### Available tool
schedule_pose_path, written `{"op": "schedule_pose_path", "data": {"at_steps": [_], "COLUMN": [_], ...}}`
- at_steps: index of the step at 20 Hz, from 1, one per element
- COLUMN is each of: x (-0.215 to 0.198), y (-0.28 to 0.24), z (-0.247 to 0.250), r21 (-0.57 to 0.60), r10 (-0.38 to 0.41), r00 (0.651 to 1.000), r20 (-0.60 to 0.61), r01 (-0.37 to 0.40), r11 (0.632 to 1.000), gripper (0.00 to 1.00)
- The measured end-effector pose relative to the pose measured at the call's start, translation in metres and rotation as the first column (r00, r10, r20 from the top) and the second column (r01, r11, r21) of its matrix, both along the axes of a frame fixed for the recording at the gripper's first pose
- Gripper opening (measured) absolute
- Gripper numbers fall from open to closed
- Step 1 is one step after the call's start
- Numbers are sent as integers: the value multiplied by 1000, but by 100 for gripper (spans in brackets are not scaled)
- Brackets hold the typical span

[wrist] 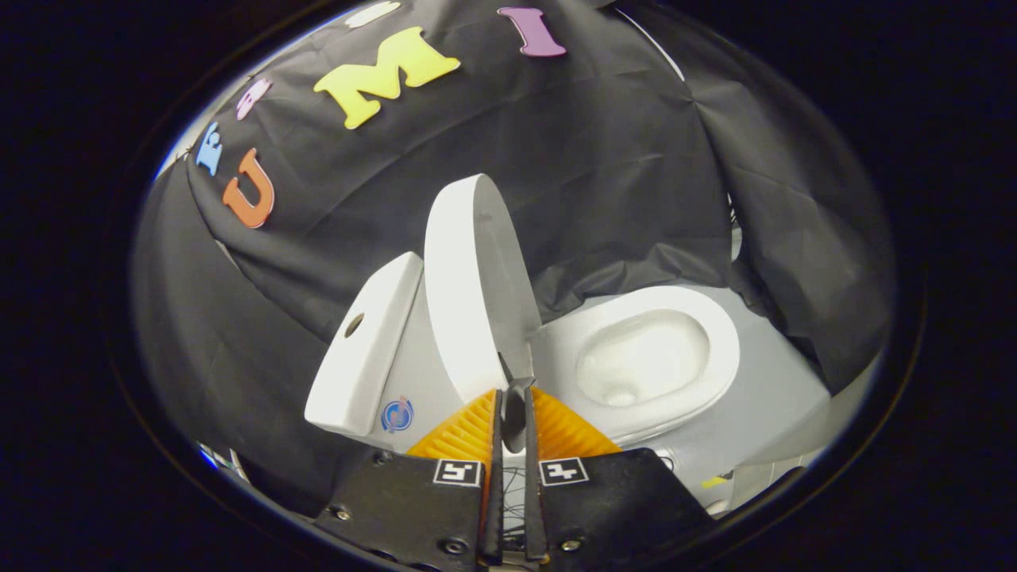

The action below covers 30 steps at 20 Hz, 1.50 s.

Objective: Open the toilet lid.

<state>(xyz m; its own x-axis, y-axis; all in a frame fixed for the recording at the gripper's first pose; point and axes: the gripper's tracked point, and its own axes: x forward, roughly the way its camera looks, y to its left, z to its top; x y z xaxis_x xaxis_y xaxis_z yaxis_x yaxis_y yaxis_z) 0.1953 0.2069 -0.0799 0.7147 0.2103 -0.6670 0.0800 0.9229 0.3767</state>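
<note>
You are holding the gripper (515, 391) with its jaws drawn close together, clamped on the near edge of the toilet lid (469, 278); only a narrow slot is showing between them, and the lid's rim is running right into that slot. The lid is standing raised, close to upright, with its back turned toward the tank (367, 345) just behind it and its inner face turned toward the bowl (643, 361). The seat (699, 318) is lying flat around the bowl and open to view, so the lifting step looks almost done.

You are working the last part of the swing. Whether the lid is already leaning on the tank or standing just short of it, you cannot tell from here, since a thin gap may be hiding between them.

The next move, as I judge it, is asking for a gentle push of the rim back toward the tank until the lid is resting there on its own, then a widening of the jaws and a straight pull back off the edge. Letting go too early is risking the lid dropping forward onto the seat.
</note>
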Motion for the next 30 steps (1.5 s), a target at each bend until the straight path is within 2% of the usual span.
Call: {"op": "schedule_pose_path", "data": {"at_steps": [12,18,26,30], "x": [-4,-5,-6,-2], "y": [68,99,122,120], "z": [-2,-9,-13,-13], "r21": [-107,-170,-251,-276], "r10": [124,187,240,225], "r00": [992,982,971,974], "r20": [21,21,23,35], "r01": [-121,-180,-227,-207], "r11": [987,969,941,939], "gripper": [14,14,14,15]}}
